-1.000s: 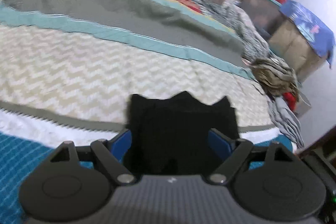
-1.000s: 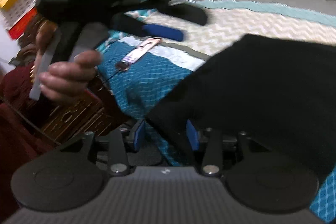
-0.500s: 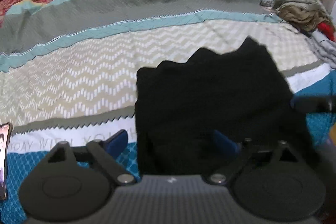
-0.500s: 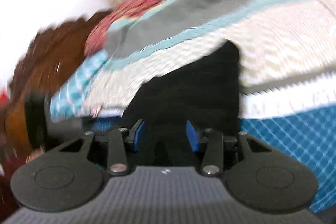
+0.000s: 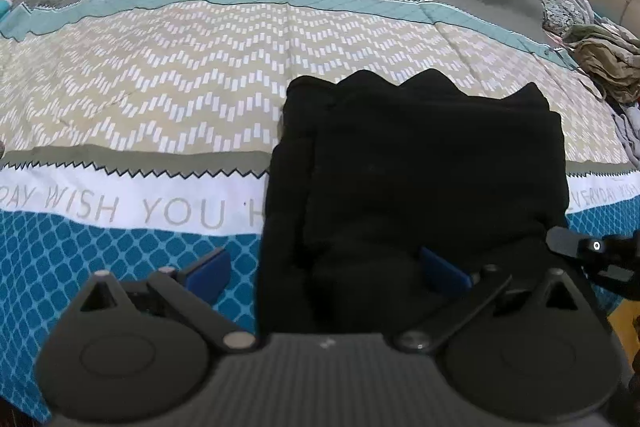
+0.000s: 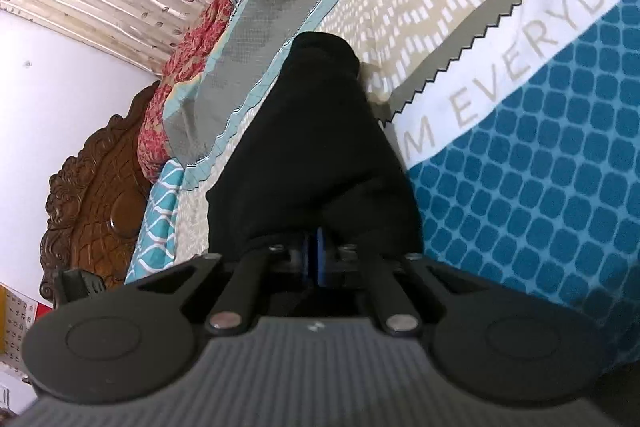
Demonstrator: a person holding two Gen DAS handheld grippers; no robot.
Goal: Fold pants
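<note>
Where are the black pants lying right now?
The black pants lie folded on the patterned bedspread, right of centre in the left wrist view, across its white lettered band, with the near edge between the open left gripper fingers.

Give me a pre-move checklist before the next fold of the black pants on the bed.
1. Pants lie folded on the bedspread: ok.
2. Left gripper open, having just widened, near edge of the pants between its blue pads, not pinched: ok.
3. Right gripper has just closed; whether cloth is pinched: cannot tell.
4. Bedspread beyond the pants bare for folding: ok.
5. Far edge of the pants even: not ok, it bunches in peaks.
</note>
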